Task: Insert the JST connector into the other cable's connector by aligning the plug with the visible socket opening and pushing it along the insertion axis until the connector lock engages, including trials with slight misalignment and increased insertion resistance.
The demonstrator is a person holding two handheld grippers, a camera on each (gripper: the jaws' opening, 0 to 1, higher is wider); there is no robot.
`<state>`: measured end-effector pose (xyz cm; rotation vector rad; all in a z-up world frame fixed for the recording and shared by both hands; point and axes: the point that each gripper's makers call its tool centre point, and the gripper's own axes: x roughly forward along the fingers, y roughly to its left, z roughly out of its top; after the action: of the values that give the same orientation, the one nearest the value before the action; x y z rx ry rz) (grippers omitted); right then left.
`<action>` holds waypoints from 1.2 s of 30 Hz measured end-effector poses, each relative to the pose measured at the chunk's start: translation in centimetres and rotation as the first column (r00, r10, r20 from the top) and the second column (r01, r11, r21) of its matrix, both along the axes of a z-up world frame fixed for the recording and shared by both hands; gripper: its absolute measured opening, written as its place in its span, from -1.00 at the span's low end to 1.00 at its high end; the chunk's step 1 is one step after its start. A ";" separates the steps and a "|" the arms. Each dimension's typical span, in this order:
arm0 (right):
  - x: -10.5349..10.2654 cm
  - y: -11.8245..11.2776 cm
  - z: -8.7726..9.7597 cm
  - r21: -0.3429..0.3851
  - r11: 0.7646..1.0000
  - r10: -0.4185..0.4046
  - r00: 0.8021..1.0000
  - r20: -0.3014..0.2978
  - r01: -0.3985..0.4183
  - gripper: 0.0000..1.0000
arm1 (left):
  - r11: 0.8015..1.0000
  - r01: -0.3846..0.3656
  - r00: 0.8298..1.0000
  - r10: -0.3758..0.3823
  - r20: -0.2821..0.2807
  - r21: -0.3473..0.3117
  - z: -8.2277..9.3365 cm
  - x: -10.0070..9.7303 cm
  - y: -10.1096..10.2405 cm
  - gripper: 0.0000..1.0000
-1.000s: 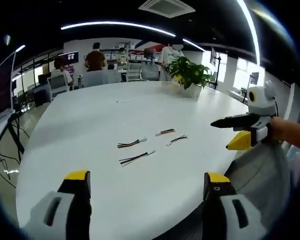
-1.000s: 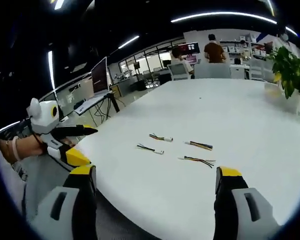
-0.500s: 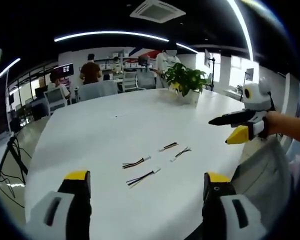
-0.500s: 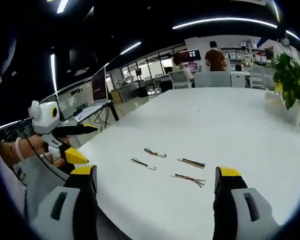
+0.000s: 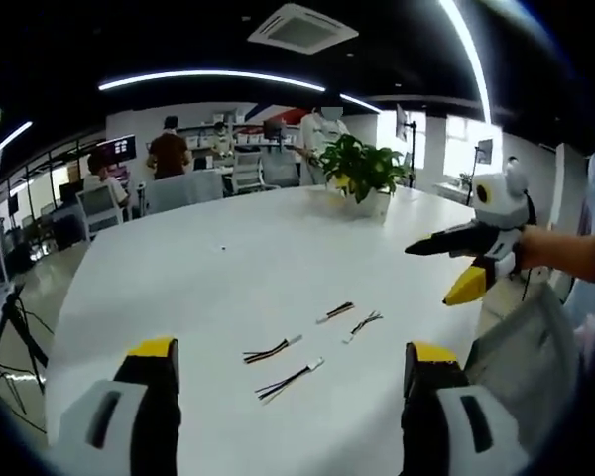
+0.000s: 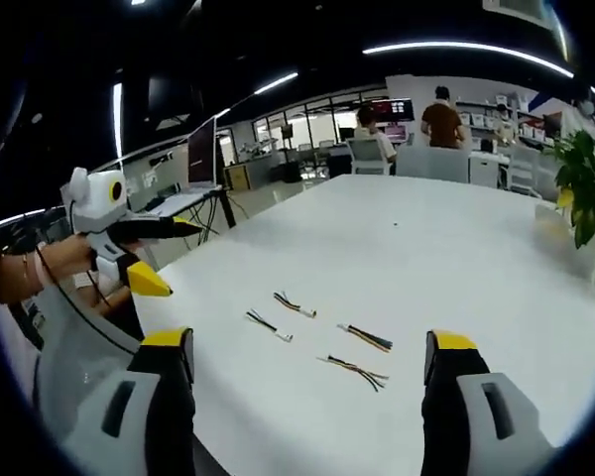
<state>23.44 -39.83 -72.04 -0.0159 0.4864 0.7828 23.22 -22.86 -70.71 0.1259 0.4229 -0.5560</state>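
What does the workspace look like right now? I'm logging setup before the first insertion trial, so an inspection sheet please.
Surface: white table, mostly bare.
Job's things: four short cables lying apart, none mated or held.
Clutter: potted plant at far side.
Grippers: left gripper open; right gripper open; both above the near table edge, touching nothing.
Cables: as above; nothing else seen.
Surroundings: open office, people at desks, ceiling light strips.
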 end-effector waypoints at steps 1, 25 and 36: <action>0.2 0.0 0.1 0.002 1.000 0.001 1.000 0.004 -0.001 0.90 | 1.000 0.005 1.000 -0.005 0.004 0.004 0.1 0.3 0.0 0.85; 5.4 -1.9 0.4 -0.020 1.000 0.011 0.999 0.036 -0.010 0.83 | 0.998 0.057 0.998 -0.057 0.026 0.016 -0.2 4.1 -0.9 0.76; 7.5 -1.2 0.4 0.004 0.997 0.071 0.996 0.055 -0.071 0.80 | 0.994 0.103 0.994 -0.105 0.044 0.034 0.3 6.8 -0.8 0.72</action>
<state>30.89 -40.99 -71.64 -0.0490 0.4336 0.8516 30.03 -23.66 -70.41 0.1915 0.3824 -0.6477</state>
